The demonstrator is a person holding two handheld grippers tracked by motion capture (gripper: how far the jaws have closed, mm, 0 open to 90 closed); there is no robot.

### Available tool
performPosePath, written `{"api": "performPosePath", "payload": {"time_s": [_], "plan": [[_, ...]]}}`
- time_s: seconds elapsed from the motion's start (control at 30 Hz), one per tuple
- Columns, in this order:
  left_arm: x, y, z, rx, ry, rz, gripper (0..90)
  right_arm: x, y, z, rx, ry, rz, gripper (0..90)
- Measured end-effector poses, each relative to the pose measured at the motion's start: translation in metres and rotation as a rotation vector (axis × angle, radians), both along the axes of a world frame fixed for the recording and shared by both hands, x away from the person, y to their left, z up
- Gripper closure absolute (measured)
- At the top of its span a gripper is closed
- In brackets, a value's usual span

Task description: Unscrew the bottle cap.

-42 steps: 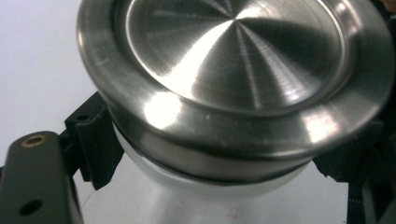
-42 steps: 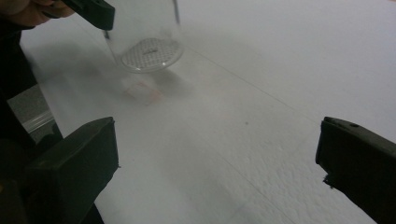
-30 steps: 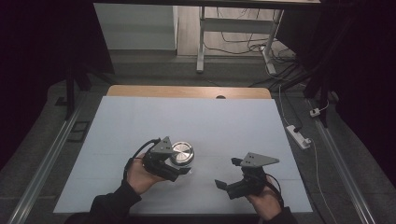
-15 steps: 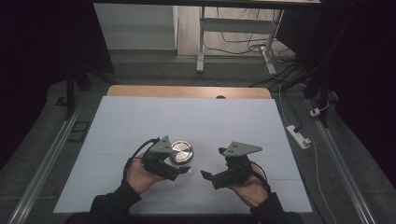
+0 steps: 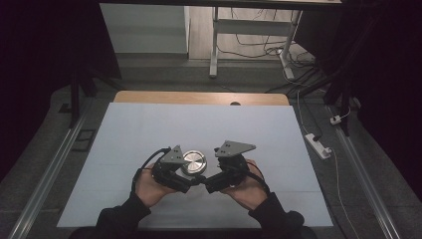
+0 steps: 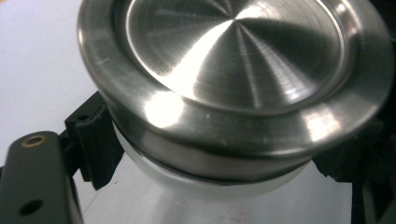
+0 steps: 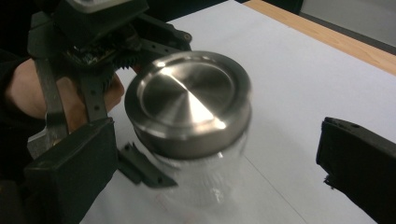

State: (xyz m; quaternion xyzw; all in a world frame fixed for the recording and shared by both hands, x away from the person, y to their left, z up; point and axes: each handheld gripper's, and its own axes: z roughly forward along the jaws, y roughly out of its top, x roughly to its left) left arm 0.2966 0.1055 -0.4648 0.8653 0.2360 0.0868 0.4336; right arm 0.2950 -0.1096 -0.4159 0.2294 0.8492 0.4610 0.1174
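A clear glass jar [image 7: 205,182] with a brushed steel lid [image 7: 187,100] stands on the white counter [image 5: 149,129], near the person's edge of it. The left tongs [image 5: 195,180] are clenched on the jar just under the lid, one ribbed pad [image 6: 100,144] pressed against the glass below the metal rim. The right tongs [image 5: 208,185] are released, their jaws standing wide on either side of the lid without touching it.

The likeliest trouble, as I judge it, is the grip on smooth glass: if the right tongs close on the lid and twist, the jar may spin inside the left pads instead of the lid turning. A lopsided closure on the lid's rounded rim could also slip off and knock the jar over. The jaw nearest the left tongs has little room, so the two tools may collide.
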Motion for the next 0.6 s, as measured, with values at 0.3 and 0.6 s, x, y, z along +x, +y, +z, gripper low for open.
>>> {"api": "performPosePath", "payload": {"time_s": [0.3, 0.6], "plan": [[0.000, -0.001, -0.001, -0.002, 0.002, 0.007, 15.9, 0.005, 0.023, -0.001, -0.032, -0.013, -0.004, 1.6], [0.002, 0.001, 0.000, 0.003, 0.005, 0.004, 15.9, 0.009, 0.036, -0.004, -0.048, -0.008, 0.024, 17.6]]}}
